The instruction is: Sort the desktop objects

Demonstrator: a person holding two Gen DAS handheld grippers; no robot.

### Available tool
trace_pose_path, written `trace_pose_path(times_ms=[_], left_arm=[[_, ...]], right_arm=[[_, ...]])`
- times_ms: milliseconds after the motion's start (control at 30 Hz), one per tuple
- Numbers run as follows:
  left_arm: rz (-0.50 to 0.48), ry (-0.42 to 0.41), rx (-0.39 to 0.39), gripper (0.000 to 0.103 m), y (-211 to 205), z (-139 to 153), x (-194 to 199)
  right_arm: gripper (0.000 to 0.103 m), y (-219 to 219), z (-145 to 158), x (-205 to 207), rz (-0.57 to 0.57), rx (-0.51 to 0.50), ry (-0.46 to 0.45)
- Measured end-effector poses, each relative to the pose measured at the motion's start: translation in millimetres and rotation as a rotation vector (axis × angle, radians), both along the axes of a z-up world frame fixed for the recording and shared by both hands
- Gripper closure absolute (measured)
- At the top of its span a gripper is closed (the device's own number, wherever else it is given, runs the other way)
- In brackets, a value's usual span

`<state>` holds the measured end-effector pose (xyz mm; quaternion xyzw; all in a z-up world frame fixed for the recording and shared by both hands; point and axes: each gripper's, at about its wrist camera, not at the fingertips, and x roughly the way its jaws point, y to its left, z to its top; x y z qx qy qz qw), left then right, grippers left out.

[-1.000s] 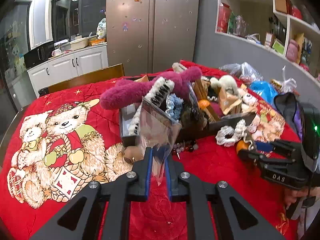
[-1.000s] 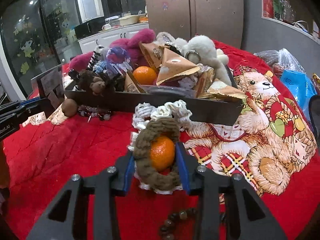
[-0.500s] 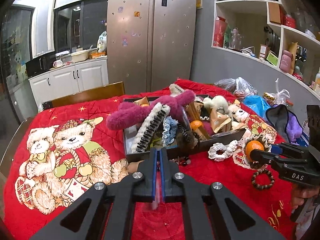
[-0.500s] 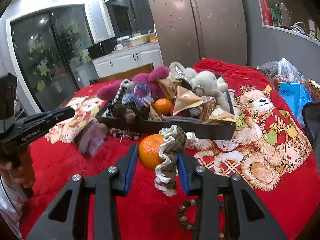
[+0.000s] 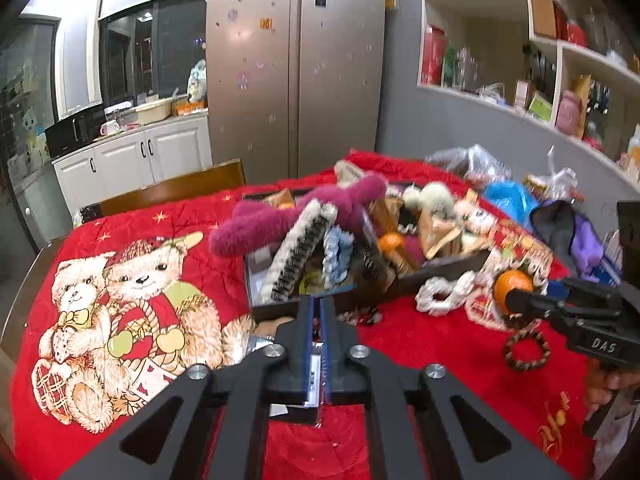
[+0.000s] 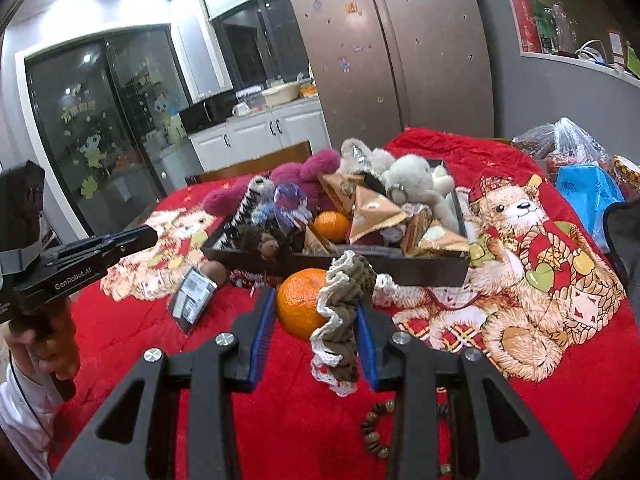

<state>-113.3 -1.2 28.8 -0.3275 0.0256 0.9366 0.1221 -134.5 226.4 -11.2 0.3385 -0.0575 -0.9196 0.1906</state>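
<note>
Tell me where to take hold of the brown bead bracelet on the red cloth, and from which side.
I'd pinch the bead bracelet's near arc from straight above, one claw finger inside the loop, one outside. It lies flat and open on the red cloth, leaving nothing upright to grip sideways.

Red bear-print cloth (image 6: 520, 420), orange tangerine (image 6: 298, 306)

Laden tray (image 6: 400, 270) at table centre, packet (image 6: 192, 300) before its left corner, bead bracelet (image 5: 526, 350) near its right, bags (image 5: 508, 196) behind
</note>
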Motion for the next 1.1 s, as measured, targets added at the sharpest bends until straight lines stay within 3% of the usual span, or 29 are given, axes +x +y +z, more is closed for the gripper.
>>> trace_pose_path(times_ms=[33, 67, 100, 200, 333, 500, 633, 733, 867, 1000, 1100], left_arm=[[0.009, -0.019, 0.001, 0.067, -1, -3, -2], [0.026, -0.035, 0.011, 0.039, -4, -6, -5], [0.051, -0.043, 0.028, 0.034, -8, -9, -6], [0.08, -0.062, 0.03, 0.034, -9, -18, -8], [0.058, -0.05, -0.071, 0.034, 6, -24, -6], [-0.031, -0.088, -0.022, 0.034, 19, -28, -1], [-0.068, -0.062, -0.077, 0.034, 32, -29, 6], [-0.041, -0.054, -0.1, 0.034, 27, -30, 1], [0.03, -0.105, -0.088, 0.034, 11, -38, -13], [0.063, -0.11, -0.157, 0.034, 6, -44, -19], [0.06, -0.128, -0.161, 0.034, 6, -50, -19]], right_arm=[[0.065, 0, -2, -1, 0.002, 0.0, -0.004], [0.065, -1, -3, -2, 0.005, 0.0, -0.008], [0.065, -2, -4, -2, 0.004, 0.003, -0.009], [0.065, -4, -9, -4, 0.011, 0.011, -0.019], [0.065, -7, -12, -4, 0.018, 0.028, -0.023], [0.065, -11, -13, -4, 0.047, 0.016, -0.033], [0.065, -20, -10, 2, 0.091, 0.035, -0.002], [0.065, -26, -11, 3, 0.086, 0.063, 0.003], [0.065, -25, -22, -5, 0.077, 0.075, -0.038], [0.065, -20, -33, -13, 0.063, 0.076, -0.074], [0.065, -17, -38, -17, 0.053, 0.071, -0.098]])
